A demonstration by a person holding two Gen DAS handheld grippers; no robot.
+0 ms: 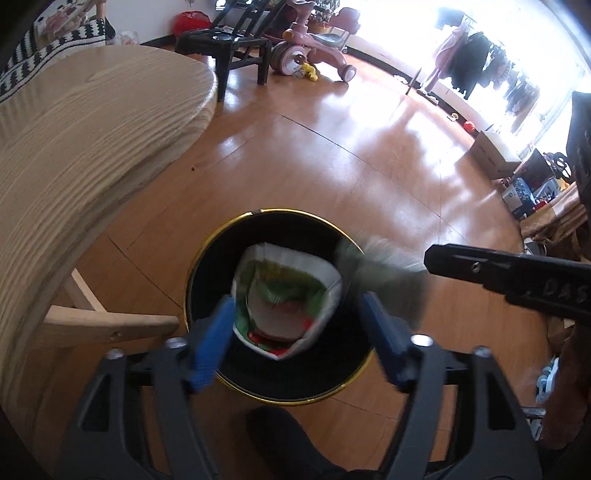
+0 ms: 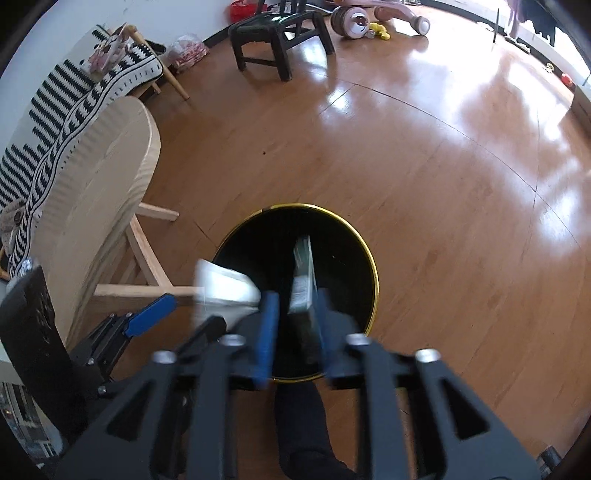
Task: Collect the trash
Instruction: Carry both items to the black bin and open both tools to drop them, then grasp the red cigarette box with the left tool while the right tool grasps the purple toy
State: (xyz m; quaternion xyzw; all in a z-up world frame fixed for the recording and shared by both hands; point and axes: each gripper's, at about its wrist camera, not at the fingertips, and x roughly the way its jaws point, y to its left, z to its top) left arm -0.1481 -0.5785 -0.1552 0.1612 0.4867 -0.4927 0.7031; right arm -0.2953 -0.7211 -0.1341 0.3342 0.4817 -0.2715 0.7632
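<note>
Above the black bin (image 1: 207, 266), both hand-held grippers gape: left (image 1: 295, 325) beside a carton (image 1: 288, 295), right (image 2: 295, 325) beside a packet (image 2: 303, 284).

One black bin with a gold rim (image 1: 221, 236) stands on the floor, at 6 o'clock in both wrist views. Two pieces of trash hang over it: one white-edged wrapper with green and red print (image 1: 284, 295) and one flat dark-green packet (image 2: 304, 280). Two tongs show, the left tongs (image 1: 295, 317) and the right tongs (image 2: 295, 310), each with two blue fingers (image 1: 210, 343). One round wooden desk (image 1: 92, 129) sits at 9 o'clock, one dark chair (image 2: 277, 33) at 12, one pink ride-on toy (image 1: 314, 40) beside it.
</note>
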